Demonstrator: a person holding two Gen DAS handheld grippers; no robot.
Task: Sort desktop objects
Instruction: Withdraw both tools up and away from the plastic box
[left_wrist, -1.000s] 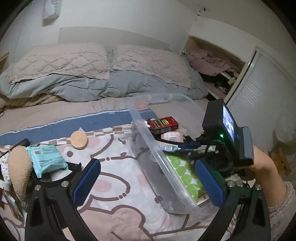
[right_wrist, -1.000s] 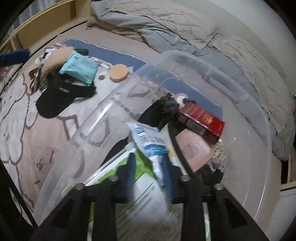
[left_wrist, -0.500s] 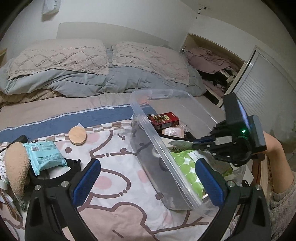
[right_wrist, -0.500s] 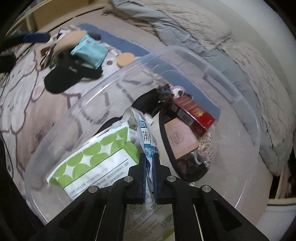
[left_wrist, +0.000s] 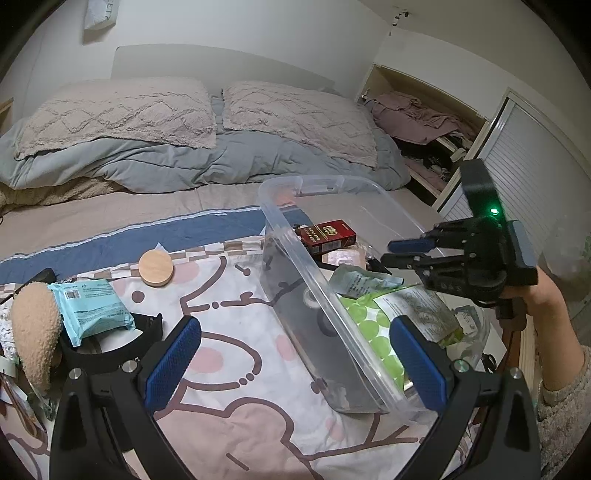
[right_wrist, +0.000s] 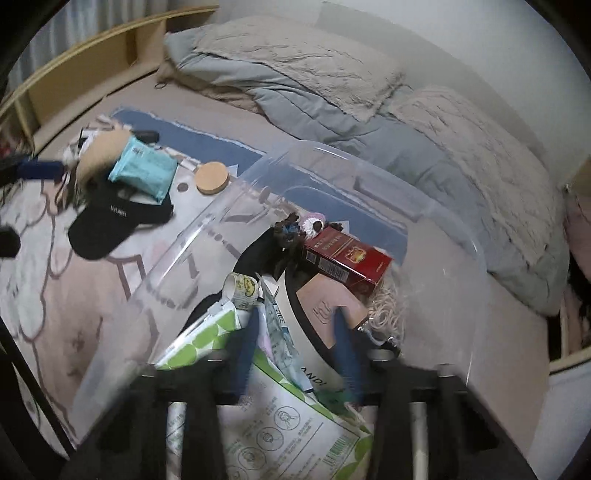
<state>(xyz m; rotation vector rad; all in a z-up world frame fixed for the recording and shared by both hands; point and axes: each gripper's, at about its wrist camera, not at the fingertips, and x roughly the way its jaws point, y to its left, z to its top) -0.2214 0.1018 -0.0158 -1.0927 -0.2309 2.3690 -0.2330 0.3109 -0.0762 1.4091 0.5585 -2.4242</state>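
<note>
A clear plastic bin (left_wrist: 373, 192) stands on the bed (left_wrist: 129, 218), on a blanket with a pink cartoon pattern (left_wrist: 258, 369). Inside the bin lie a red box (left_wrist: 327, 236), a white and green dotted pouch (right_wrist: 280, 417), a pale blue-printed sachet (right_wrist: 279, 339) and a small roll with a yellow label (right_wrist: 242, 288).

The right gripper (right_wrist: 295, 350) hangs over the bin and its jaws have just been opening. In the right wrist view the blue fingers (right_wrist: 245, 347) stand apart, and the sachet lies below them on the pouch; the picture is blurred there, so the sachet seems to be free of the pads, but I cannot be fully sure. In the left wrist view the same gripper (left_wrist: 391, 253) is above the bin with nothing between its tips.

The left gripper (left_wrist: 295, 365) is released, its blue pads (left_wrist: 173, 363) wide apart over the blanket and the near wall of the bin, and it grasps nothing.

Outside the bin, on the blanket, are a round wooden coaster (left_wrist: 156, 266), a teal packet (left_wrist: 90, 308), a black cap (right_wrist: 110, 225) and a tan fuzzy thing (left_wrist: 35, 336). The teal packet rests partly on the cap.
</note>
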